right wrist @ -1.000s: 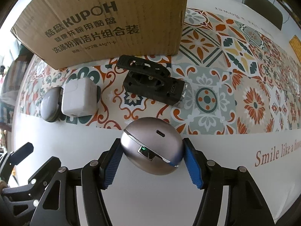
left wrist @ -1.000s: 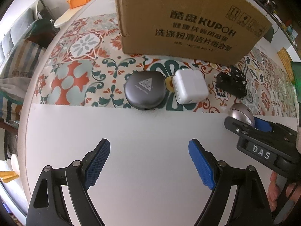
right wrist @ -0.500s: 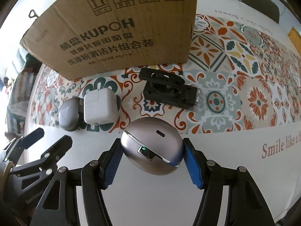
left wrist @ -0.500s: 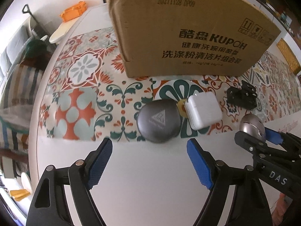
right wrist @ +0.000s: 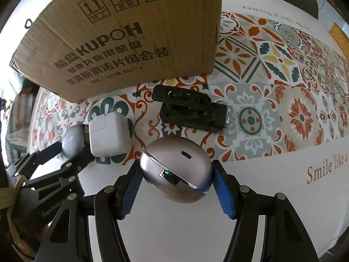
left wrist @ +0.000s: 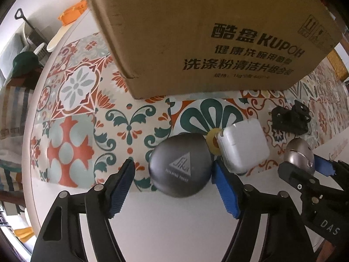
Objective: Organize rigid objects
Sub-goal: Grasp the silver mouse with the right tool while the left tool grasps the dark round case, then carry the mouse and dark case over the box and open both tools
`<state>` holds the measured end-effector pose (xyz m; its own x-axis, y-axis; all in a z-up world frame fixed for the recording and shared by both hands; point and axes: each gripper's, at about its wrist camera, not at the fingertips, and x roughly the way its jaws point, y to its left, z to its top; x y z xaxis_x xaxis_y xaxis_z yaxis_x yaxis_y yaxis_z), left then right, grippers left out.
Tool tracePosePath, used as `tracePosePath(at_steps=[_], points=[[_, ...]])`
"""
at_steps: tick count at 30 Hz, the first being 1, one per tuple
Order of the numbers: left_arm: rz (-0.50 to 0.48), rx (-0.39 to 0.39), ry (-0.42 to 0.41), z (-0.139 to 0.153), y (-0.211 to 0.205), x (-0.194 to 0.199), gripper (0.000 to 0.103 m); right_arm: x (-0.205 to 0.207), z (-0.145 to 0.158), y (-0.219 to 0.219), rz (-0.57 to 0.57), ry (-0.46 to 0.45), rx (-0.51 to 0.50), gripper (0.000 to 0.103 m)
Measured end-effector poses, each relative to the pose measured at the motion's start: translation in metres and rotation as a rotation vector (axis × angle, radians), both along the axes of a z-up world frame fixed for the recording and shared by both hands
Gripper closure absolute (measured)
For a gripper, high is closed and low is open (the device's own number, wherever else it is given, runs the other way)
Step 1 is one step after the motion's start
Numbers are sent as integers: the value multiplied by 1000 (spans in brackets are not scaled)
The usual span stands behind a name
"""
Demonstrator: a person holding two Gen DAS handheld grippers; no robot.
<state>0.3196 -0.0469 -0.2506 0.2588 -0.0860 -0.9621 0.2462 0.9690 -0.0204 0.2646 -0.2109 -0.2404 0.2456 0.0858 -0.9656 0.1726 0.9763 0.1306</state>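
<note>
The round grey case [left wrist: 180,165] lies at the near edge of the patterned mat [left wrist: 72,87], now between the left gripper [left wrist: 172,181]'s blue pads; a second ago those pads hung over bare white table [left wrist: 174,229] well short of it. The jaws are closing: the right pad [left wrist: 224,190] looks to touch the case's rim, while the left pad stands apart. That reads as a grasp about to land. Touching the case's right side is a white charger [left wrist: 243,146], which may get nudged. Further right, the right gripper [right wrist: 174,187] stays clamped on the silver oval case [right wrist: 176,172]. Both grippers point steeply down. Behind stands the cardboard box [left wrist: 207,32].
</note>
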Motion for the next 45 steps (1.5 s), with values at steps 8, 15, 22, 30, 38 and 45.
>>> tracePosePath(at_steps=[8, 15, 22, 30, 38, 45], points=[[0, -25, 2, -5, -8, 5, 48, 9, -8, 3, -4, 4, -3, 40], [13, -43, 3, 6, 2, -12, 48, 2, 2, 6, 7, -6, -2, 40], [37, -82, -21, 32, 20, -37, 48, -15, 18, 12, 22, -26, -3, 40], [50, -70, -109, 74, 29, -57, 48, -31, 52, 9, 28, -86, -16, 40], [55, -85, -199, 118, 30, -63, 48, -40, 96, 12, 38, -189, -38, 40], [56, -92, -272, 151, 30, -64, 48, -42, 130, 16, 46, -266, -45, 40]])
